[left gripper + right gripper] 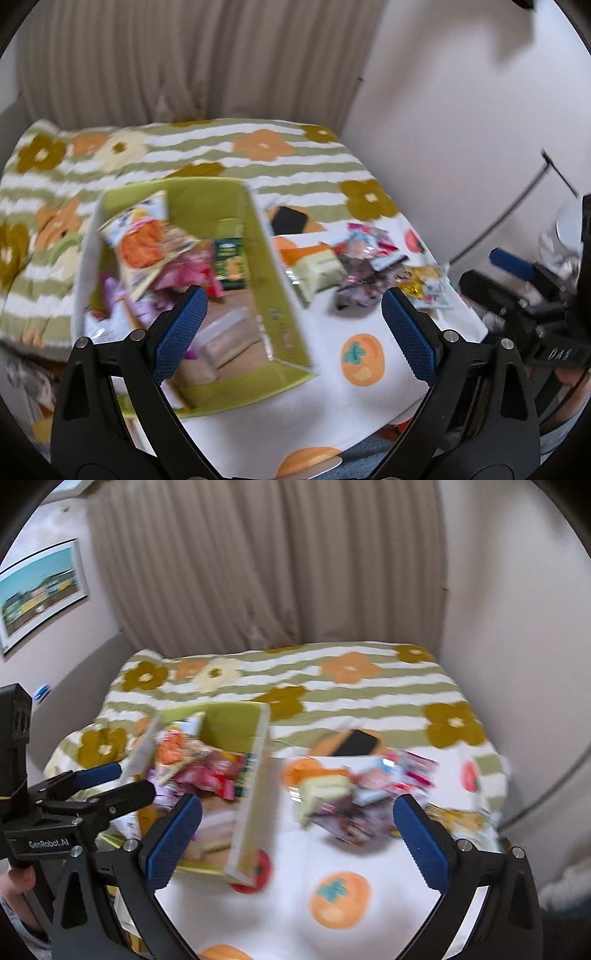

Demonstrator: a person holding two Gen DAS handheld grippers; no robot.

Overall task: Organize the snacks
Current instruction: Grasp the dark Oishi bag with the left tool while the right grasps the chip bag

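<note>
- My left gripper has its blue-padded jaws spread wide and released, with nothing between them.
- My right gripper is likewise spread wide and empty.
- The green rectangular cardboard box sits on the bed with its top open, on the white cloth printed with orange fruit, toward the left.
- Inside it lie crinkled snack packets: an orange-and-white bag tilted on top, pink wrappers under it, a dark green pack against the far wall.
- A loose heap of small colourful snack packets lies on the cloth just right of the box, blurred.
- A black flat phone lies behind that heap.
</note>
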